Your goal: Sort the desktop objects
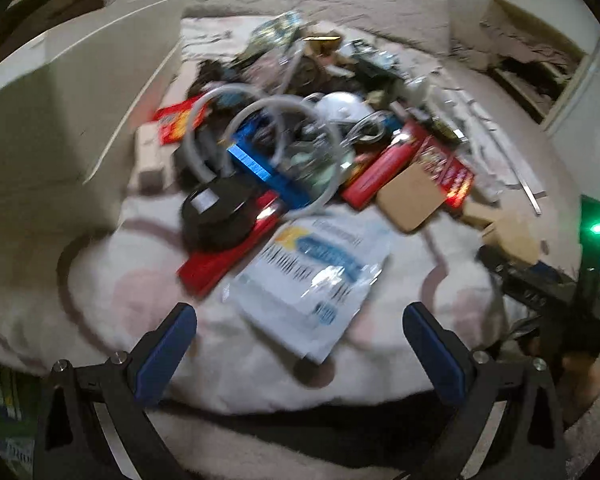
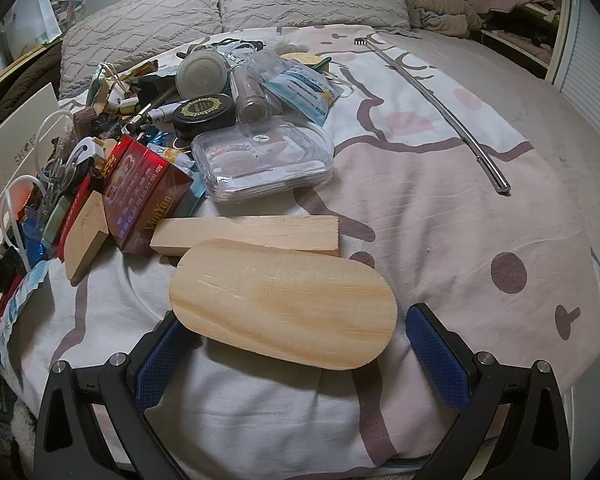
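In the left wrist view, which is blurred, the left gripper (image 1: 300,344) hangs released above the bedsheet (image 1: 100,280), its blue pads wide apart and holding nothing. Just beyond it lies a white-and-blue plastic packet (image 1: 312,276), flat and nearest of all, so I judge it the easiest first pick. Behind the packet the pile rises: a black round box (image 1: 216,216) on a red flat box (image 1: 228,252), a blue box (image 1: 260,164), loops of grey tube (image 1: 292,152), and a brown card piece (image 1: 410,196) to the right. The things lean on each other, so pulling one could shift others. At the left a white board (image 1: 60,100) stands close and limits room there; the near sheet is free.

In the right wrist view, the right gripper (image 2: 288,340) is also released. Its left pad is at the near left end of an oval wooden board (image 2: 284,300), though I cannot tell if it touches; the right pad stands apart from the other end. The board overlaps a wooden block (image 2: 252,234). To the left are a red cigarette carton (image 2: 144,188) and, farther, a clear plastic case (image 2: 264,160) and a black round tin (image 2: 204,114). Far right, a metal back scratcher (image 2: 436,108) lies alone. The right half of the sheet is open, good room for sorted things.
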`<state>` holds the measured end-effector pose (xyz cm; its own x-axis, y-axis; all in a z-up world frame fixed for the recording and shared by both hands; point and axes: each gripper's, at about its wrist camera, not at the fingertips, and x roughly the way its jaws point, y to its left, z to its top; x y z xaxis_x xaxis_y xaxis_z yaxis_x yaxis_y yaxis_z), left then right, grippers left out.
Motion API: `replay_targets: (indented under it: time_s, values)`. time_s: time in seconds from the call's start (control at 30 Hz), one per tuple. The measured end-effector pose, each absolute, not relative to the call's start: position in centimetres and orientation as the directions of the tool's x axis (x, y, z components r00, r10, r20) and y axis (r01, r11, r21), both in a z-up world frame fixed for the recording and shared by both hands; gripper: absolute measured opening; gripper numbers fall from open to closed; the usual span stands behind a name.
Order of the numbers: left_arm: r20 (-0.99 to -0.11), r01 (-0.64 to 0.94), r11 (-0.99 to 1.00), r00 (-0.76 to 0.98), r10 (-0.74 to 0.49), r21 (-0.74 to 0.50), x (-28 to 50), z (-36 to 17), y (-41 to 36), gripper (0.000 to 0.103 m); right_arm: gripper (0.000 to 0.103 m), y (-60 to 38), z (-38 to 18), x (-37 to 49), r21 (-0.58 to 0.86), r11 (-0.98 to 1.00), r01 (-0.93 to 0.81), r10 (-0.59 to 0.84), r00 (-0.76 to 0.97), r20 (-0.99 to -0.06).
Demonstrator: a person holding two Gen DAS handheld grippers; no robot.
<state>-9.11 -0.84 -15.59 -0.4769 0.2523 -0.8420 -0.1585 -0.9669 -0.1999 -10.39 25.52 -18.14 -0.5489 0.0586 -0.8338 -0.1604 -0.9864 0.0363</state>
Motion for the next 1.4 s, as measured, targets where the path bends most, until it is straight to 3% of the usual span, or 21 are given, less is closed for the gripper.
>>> replay_targets:
  time_s: [0.5,0.6,0.87,1.23,1.4]
  values:
    - [-0.800,-0.278,-0.860,-0.327,0.503,-0.427,-12.3,-17.5,1.2,0.103,0.103,25.5,-18.2,-10.3,0.046,-0.986,-0.161,0.051,-0.553,-0.832]
    - [-0.804,-0.286,-0.863,-0.327,0.496,-0.416,-12.0,-17.6,1.9,0.103,0.103,25.5,-18.2,-10.3,0.053,-0.985,-0.162,0.046,-0.554,-0.831]
    - [-0.770,-0.112,-0.855,-0.385,0.508,-0.507,-12.1,-18.2,0.4,0.103,0.103,25.6,-17.7,-10.1,0.064,-0.986,-0.152,0.032,-0.554,-0.832]
    - [-0.815,-0.098,-0.910,-0.415,0.405,-0.402,-11.9,-17.9,1.5,0.103,0.103,27.3,-16.3,-8.3,-0.223,-0.973,-0.059,0.220,-0.531,-0.818]
    - [-0.849,-0.122,-0.955,-0.437,0.297,-0.271,-12.4,-17.7,2.2,0.103,0.103,30.6,-16.2,-9.7,-0.159,-0.975,-0.153,0.216,-0.504,-0.836]
